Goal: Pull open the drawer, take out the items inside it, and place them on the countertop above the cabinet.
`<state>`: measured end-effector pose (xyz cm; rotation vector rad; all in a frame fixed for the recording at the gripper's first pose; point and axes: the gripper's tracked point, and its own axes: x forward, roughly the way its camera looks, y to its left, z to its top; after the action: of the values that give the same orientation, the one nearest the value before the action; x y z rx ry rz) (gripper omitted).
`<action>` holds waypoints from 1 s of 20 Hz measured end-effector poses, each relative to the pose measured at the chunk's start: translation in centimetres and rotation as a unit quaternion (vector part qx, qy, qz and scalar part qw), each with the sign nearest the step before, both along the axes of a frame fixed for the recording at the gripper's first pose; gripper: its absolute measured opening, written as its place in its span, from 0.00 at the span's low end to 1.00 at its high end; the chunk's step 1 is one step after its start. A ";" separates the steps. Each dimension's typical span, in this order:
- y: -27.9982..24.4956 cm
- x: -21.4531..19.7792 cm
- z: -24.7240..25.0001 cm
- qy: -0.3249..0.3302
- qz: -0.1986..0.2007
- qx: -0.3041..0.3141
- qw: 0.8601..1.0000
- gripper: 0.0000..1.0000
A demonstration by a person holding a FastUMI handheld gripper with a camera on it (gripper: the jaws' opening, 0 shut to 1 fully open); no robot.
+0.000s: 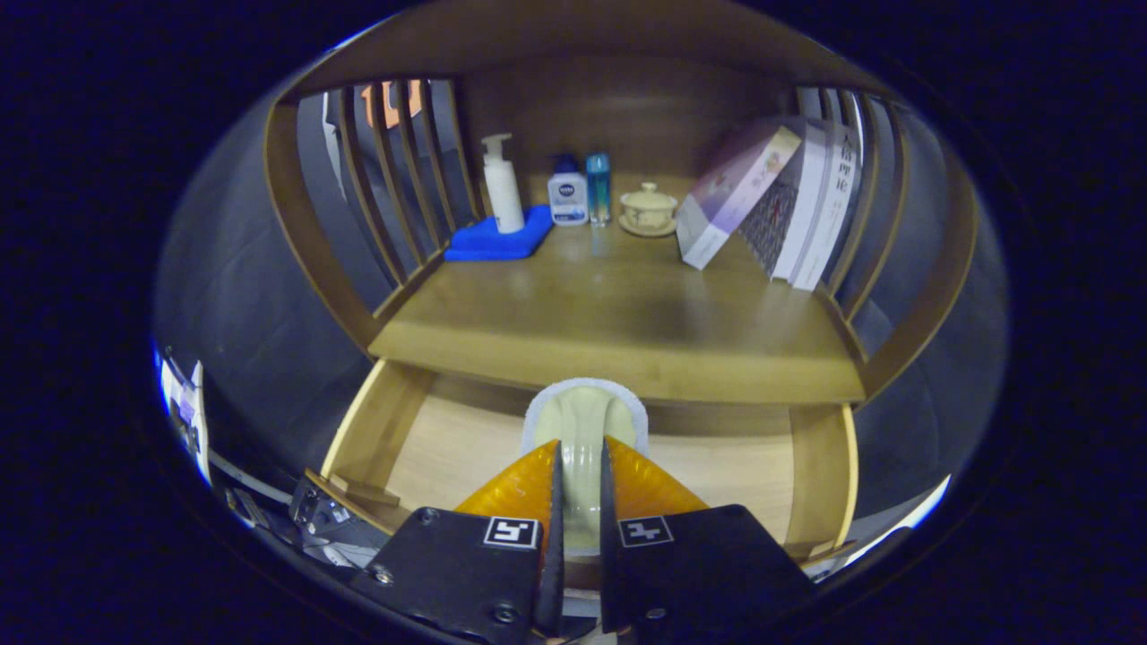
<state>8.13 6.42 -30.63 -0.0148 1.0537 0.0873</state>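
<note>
Claw (579, 470) gripping brush (584, 421) over open drawer (448, 443)

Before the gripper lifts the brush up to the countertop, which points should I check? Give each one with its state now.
1. Drawer pulled open: ok.
2. Gripper closed on the brush, both fingers against its handle: ok.
3. Brush raised free of the drawer floor: cannot tell.
4. Bare space on the countertop just beyond the fingers: ok.
5. Lotion bottle on the blue cloth, the teacup and the books stand far back, away from the landing spot: ok.
6. Other items left in the drawer: cannot tell, the gripper hides part of it.
</note>
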 end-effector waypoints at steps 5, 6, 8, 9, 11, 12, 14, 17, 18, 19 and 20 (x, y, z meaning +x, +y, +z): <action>-0.1 2.8 2.8 -0.022 0.001 -0.005 1.000 0.19; -0.1 3.5 3.2 -0.026 0.003 -0.007 1.000 0.19; -0.3 5.1 3.4 -0.031 0.002 -0.013 0.999 0.19; -0.3 5.8 3.2 -0.026 -0.001 -0.014 1.000 0.19; -0.4 7.7 2.6 -0.019 -0.008 -0.017 1.000 0.19; -0.6 8.8 2.2 -0.019 -0.012 -0.022 0.999 0.19; -1.0 10.2 0.7 -0.008 -0.025 -0.032 0.999 0.19; -0.8 12.0 -1.3 0.004 -0.030 -0.035 0.999 0.20; -0.9 12.7 -1.6 0.004 -0.031 -0.039 0.999 0.19; -0.8 13.2 -2.0 0.006 -0.033 -0.042 0.999 0.19; -0.8 13.7 -2.4 0.008 -0.036 -0.042 0.998 0.19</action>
<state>21.85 5.64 -33.06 -0.0533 1.0725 -0.0219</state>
